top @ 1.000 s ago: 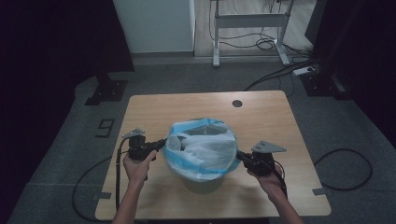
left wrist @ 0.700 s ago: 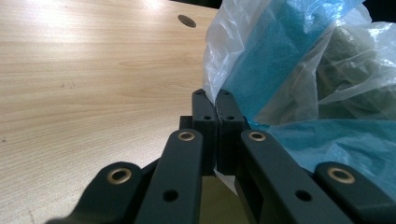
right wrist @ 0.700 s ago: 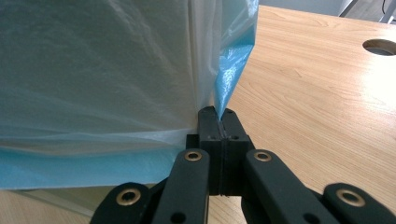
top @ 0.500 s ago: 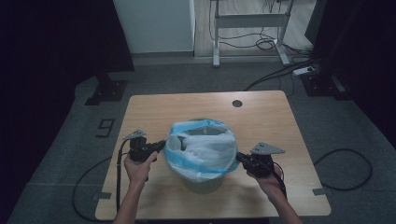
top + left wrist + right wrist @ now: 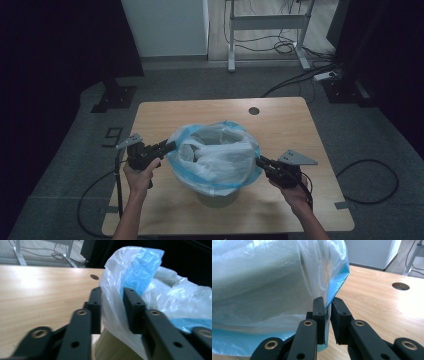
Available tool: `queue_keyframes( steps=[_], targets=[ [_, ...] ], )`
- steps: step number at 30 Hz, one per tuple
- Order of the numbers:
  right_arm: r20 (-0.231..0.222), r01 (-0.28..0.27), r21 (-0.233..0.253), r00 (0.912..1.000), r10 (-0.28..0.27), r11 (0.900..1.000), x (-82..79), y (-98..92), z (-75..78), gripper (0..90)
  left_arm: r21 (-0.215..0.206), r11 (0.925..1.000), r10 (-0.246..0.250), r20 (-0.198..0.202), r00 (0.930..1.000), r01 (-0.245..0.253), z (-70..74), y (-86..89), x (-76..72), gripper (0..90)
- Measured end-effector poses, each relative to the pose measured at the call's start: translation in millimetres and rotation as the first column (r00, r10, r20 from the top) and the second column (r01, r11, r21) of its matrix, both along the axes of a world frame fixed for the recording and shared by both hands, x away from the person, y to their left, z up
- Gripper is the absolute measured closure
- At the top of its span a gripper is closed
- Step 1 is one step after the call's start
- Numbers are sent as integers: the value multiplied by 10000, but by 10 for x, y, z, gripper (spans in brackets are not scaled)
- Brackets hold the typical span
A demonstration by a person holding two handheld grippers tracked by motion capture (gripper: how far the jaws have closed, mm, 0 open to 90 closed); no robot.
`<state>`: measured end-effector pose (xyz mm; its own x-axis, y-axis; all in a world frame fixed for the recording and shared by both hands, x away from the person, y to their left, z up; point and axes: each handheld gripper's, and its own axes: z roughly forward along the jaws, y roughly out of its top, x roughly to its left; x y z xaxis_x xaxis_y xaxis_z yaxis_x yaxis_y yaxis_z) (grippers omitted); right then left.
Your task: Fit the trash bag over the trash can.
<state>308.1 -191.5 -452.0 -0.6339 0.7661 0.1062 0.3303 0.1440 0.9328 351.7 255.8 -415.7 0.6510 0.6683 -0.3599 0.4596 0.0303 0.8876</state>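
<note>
Left claw (image 5: pixel 111 307) gapes around the bag (image 5: pixel 220 157) rim; right claw (image 5: pixel 327 315) pinches its opposite edge.

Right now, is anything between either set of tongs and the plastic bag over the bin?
Nothing visible. The left tongs straddle the plastic bag edge, jaws apart with film between them. The right tongs are nearly closed on the blue hem at the far side. The table around the bin is bare.
</note>
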Motion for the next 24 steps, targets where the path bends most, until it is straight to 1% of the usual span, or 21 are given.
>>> queue_keyframes(
  steps=[4,5,6,8,9,10,12,13,14,15,16,17,18,19,20,21,22,24],
  targets=[
    [40,14,41,10000,-14,10000,15,9,24,812,-53,9989,-457,371,9983,460,95,7,34,542],
    [30,-7,17,10000,7,10000,19,14,22,812,67,9981,-613,468,9970,611,118,-5,58,517],
    [34,-6,6,10000,6,10000,23,21,17,812,148,9975,-704,491,9963,698,129,-17,76,480],
    [4,-13,-4,10000,13,10000,29,29,9,812,270,9952,-958,558,9938,944,143,-47,127,434],
    [8,-15,-15,10000,15,10000,31,33,7,812,457,9937,-1049,590,9927,1023,153,-69,163,425],
    [6,-20,-2,10000,20,10000,32,38,5,812,485,9929,-1112,603,9920,1084,157,-79,186,419],
    [13,-35,-7,10000,35,10000,31,43,5,812,402,9900,-1372,578,9889,1350,159,-99,255,425],
    [16,-46,-1,10000,46,10000,30,45,5,812,477,9895,-1389,551,9888,1363,160,-108,278,441],
    [22,-52,3,10000,52,10000,29,46,6,813,533,9889,-1412,526,9886,1384,159,-114,296,477],
    [40,-68,10,10000,68,10000,28,47,8,814,542,9882,-1462,494,9880,1435,156,-117,309,540],
    [52,-85,17,10000,85,10000,26,46,9,815,620,9874,-1483,407,9881,1456,152,-121,325,580],
    [70,-90,32,9999,90,10000,24,45,12,817,695,9877,-1426,327,9892,1400,149,-123,332,667],
    [89,-85,33,9999,85,10000,22,44,13,821,679,9887,-1352,218,9906,1335,145,-123,336,744],
    [115,-68,35,9999,68,10000,20,43,15,824,621,9886,-1384,200,9902,1369,141,-123,336,801],
    [126,-68,39,9999,67,10000,18,41,16,826,689,9889,-1332,221,9908,1314,138,-126,330,830],
    [141,-68,44,9999,67,10000,15,39,18,828,910,9897,-1134,262,9932,1106,137,-140,317,861],
    [158,-44,55,9999,43,10000,12,36,18,832,1019,9893,-1081,266,9938,1048,135,-146,311,884],
    [159,2,31,9999,-2,10000,11,35,17,839,1274,9893,-757,286,9967,715,134,-169,297,893]
  ],
)
